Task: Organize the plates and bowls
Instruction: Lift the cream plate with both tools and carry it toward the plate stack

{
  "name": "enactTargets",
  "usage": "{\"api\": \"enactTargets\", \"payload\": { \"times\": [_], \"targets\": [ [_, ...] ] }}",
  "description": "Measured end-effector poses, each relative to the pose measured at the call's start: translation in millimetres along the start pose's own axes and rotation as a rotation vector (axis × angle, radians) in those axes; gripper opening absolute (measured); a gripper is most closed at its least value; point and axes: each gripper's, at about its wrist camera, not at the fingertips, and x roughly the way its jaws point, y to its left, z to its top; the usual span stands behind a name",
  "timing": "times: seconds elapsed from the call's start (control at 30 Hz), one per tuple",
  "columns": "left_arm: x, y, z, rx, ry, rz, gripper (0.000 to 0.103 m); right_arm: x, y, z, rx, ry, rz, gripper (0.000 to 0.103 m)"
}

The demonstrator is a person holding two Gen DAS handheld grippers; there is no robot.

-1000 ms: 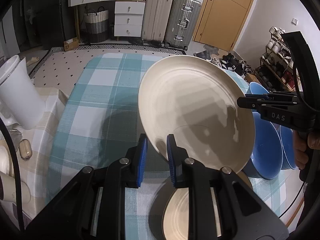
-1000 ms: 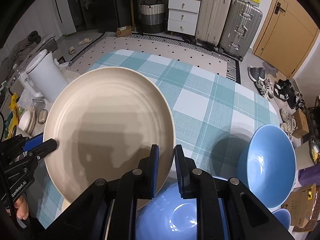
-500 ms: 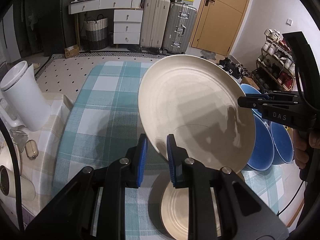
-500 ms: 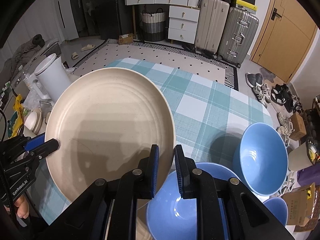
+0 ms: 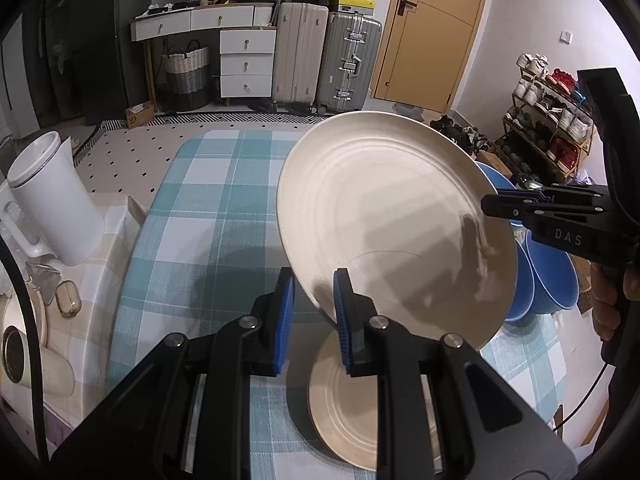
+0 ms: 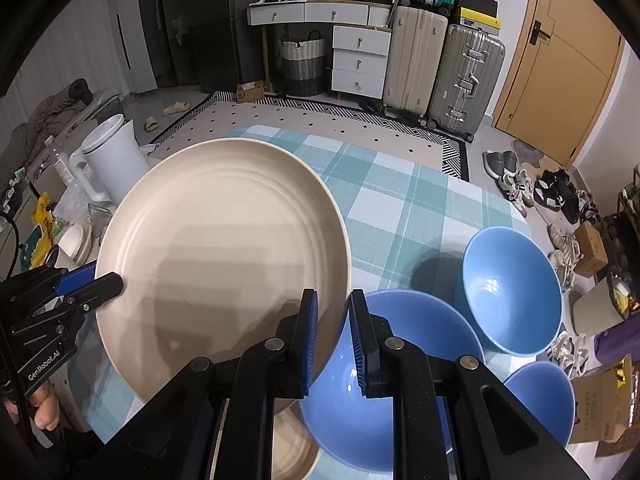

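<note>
A large cream plate (image 5: pixel 392 232) (image 6: pixel 224 256) hangs tilted in the air above the checked table. My left gripper (image 5: pixel 314 312) is shut on its near-left rim. My right gripper (image 6: pixel 333 332) is shut on its opposite rim; it shows in the left wrist view (image 5: pixel 486 206). A smaller cream plate (image 5: pixel 344 412) lies flat on the table under the held one. Three blue bowls stand at the right: a big one (image 6: pixel 384 384), a second (image 6: pixel 512 292) behind it, a small one (image 6: pixel 540 396) at the table's edge.
The table has a teal and white checked cloth (image 5: pixel 208 240). A white jug (image 5: pixel 52 204) and small items stand on a side surface at the left. Suitcases, drawers and a door are far behind. A shoe rack (image 5: pixel 552 136) is at the right.
Both grippers have lifted the large cream plate higher above the table. The small plate and the blue bowls below show more and look farther away.
</note>
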Motion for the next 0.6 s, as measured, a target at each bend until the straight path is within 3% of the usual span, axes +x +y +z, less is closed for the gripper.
{"api": "enactTargets", "payload": {
  "times": [0.6],
  "targets": [
    [-7.3, -6.8, -23.4, 0.026, 0.005, -0.001, 0.017, -33.8, 7.4, -38.9, 0.016, -0.06, 0.013, 0.017]
  ]
}}
